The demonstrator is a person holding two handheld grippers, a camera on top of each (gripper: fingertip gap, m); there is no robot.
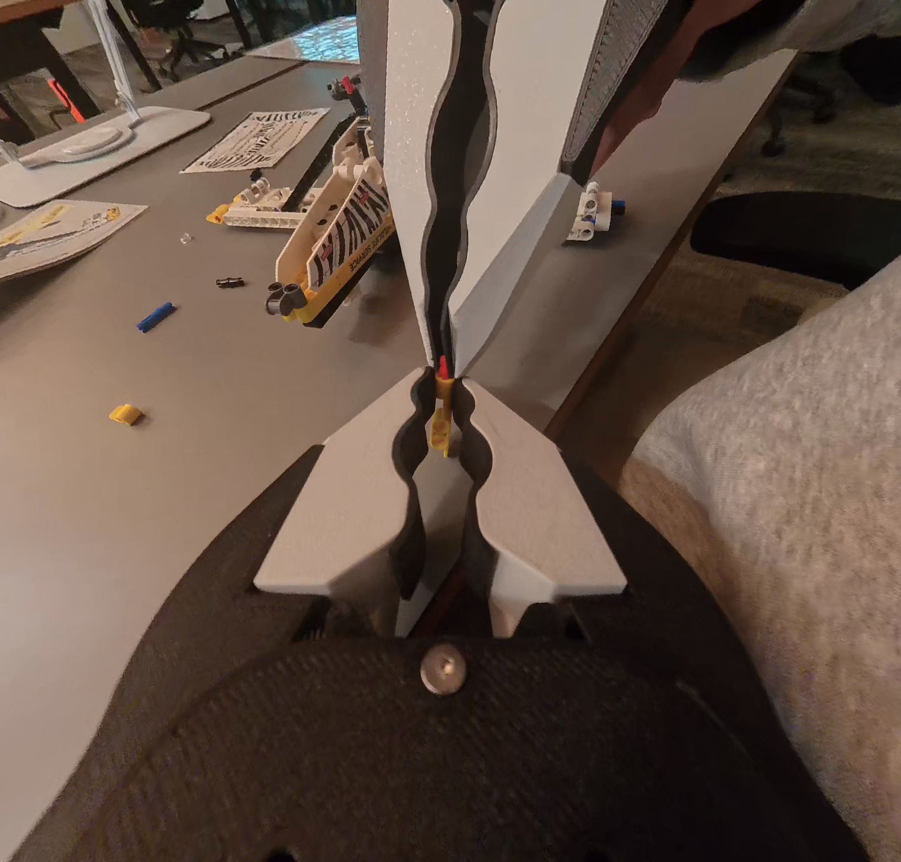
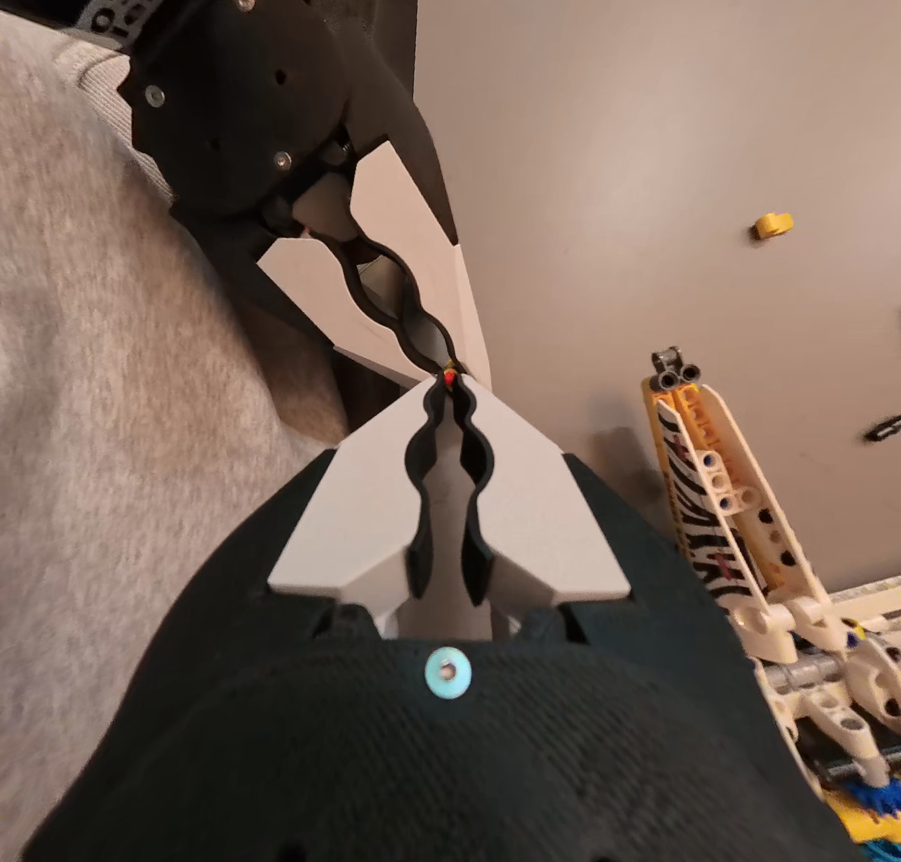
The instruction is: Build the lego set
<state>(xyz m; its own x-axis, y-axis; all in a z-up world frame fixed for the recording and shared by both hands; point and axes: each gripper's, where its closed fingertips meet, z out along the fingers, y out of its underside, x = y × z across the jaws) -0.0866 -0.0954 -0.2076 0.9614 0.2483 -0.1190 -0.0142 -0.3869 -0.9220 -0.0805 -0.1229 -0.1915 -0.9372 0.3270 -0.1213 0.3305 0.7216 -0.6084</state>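
- Left gripper (image 1: 442, 384) clamped on yellow piece (image 1: 441, 424), long axis along fingers, red pin (image 1: 442, 366) pointing away from camera.
- Right gripper (image 1: 441, 351) tip to tip, pinching red pin.
- Zebra-striped model (image 1: 341, 233) on table (image 1: 146, 448) behind; blue pin (image 1: 155, 317) and yellow bit (image 1: 126, 414) loose at left.

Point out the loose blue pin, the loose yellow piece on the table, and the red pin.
blue pin (image 1: 155, 317), left wrist view, mid-shaft.
yellow piece (image 1: 126, 414), left wrist view, top face.
red pin (image 1: 443, 367), left wrist view, exposed tip.
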